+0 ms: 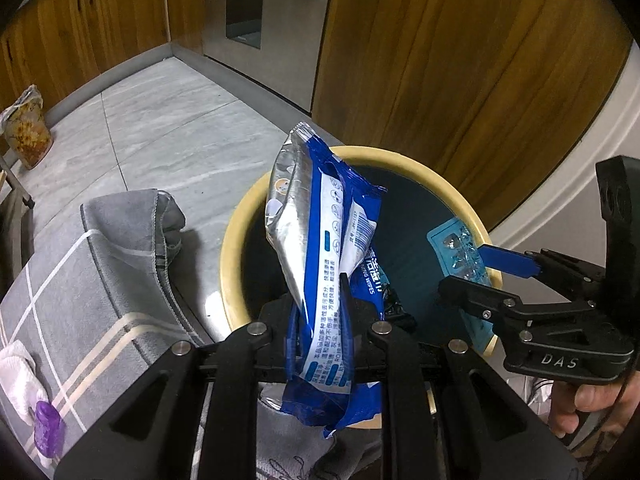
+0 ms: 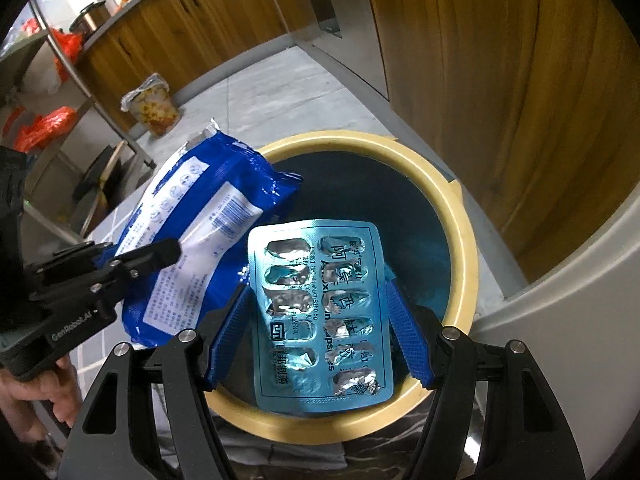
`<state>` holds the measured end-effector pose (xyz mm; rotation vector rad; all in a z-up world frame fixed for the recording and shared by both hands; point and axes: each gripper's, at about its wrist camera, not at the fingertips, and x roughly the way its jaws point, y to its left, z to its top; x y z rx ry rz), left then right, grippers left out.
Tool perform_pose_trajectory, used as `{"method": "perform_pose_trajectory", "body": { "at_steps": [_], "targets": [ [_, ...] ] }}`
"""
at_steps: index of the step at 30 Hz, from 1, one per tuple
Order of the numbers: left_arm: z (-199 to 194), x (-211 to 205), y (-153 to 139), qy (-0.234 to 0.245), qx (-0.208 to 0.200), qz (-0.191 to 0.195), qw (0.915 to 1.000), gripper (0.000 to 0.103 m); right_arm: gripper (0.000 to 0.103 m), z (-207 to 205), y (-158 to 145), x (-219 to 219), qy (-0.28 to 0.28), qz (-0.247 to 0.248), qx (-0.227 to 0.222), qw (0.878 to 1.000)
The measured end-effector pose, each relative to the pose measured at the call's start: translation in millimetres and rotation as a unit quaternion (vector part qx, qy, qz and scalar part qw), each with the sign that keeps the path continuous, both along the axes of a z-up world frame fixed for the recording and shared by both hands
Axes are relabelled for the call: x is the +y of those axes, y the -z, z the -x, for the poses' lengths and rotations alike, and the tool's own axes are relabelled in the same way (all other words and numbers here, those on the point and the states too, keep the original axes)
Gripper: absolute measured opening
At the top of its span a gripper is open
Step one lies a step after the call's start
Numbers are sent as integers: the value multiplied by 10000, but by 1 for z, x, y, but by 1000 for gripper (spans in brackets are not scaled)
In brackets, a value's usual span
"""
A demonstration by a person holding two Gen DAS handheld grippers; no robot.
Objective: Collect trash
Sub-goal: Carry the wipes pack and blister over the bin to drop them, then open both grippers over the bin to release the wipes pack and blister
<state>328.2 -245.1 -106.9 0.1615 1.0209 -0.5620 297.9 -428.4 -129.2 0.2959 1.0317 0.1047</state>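
A round bin with a cream rim [image 1: 236, 236] [image 2: 464, 240] and a dark inside stands on the floor. My left gripper [image 1: 320, 312] is shut on a blue and silver wet-wipes packet [image 1: 316, 224] and holds it over the bin's near edge; the packet also shows in the right wrist view [image 2: 192, 240]. My right gripper [image 2: 320, 320] holds a light blue empty pill blister sheet [image 2: 320, 312] between its blue fingers [image 2: 408, 332], above the bin opening. The sheet also shows in the left wrist view [image 1: 456, 248], with the right gripper [image 1: 500, 276] at the bin's right rim.
A grey checked cloth [image 1: 100, 280] covers a surface left of the bin, with a white tissue [image 1: 20, 380] and a purple object [image 1: 48, 428] on it. A flowered bag [image 1: 28, 132] stands on the tiled floor. Wooden cabinets [image 1: 440, 60] and a steel appliance [image 1: 256, 12] stand behind.
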Motion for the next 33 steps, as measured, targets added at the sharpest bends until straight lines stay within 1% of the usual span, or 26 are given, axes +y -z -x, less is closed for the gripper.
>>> {"method": "perform_pose_trajectory", "body": {
  "at_steps": [5, 8, 10, 13, 20, 23, 24, 25, 26, 28, 33],
  "targets": [
    [-3, -4, 5, 29, -22, -40, 10000, 23, 70, -4, 5, -2, 28, 17, 44, 10000],
    [-4, -4, 5, 19, -21, 2, 10000, 23, 70, -7, 9, -1, 48, 83, 109, 9999],
    [-2, -6, 2, 46, -88, -3, 10000, 24, 70, -8, 12, -3, 87, 72, 154, 9998],
    [-1, -8, -2, 89, -190, -50, 9998, 28, 70, -7, 12, -4, 91, 88, 157, 9998],
    [-4, 3, -7, -54, -205, -74, 9997, 30, 70, -6, 8, -5, 116, -6, 90, 9999],
    [-2, 10, -13, -81, -278, -66, 9996, 46, 71, -5, 5, -3, 128, -25, 60, 9999],
    [-1, 12, -14, -96, -303, -66, 9995, 56, 71, -5, 3, -2, 128, -47, 53, 9999],
    [1, 15, -18, -124, -358, -70, 9993, 61, 71, -4, 0, 0, 109, -62, 23, 9999],
    [3, 19, -21, -151, -421, -79, 9990, 62, 71, -4, -2, 1, 81, -62, -3, 9999],
    [5, 28, -29, -181, -504, -81, 9985, 69, 71, -2, -9, 8, -16, -43, -93, 9999],
    [13, 54, -45, -335, -633, 3, 9974, 76, 75, 1, -26, 25, -230, 42, -312, 9992]
  ]
}}
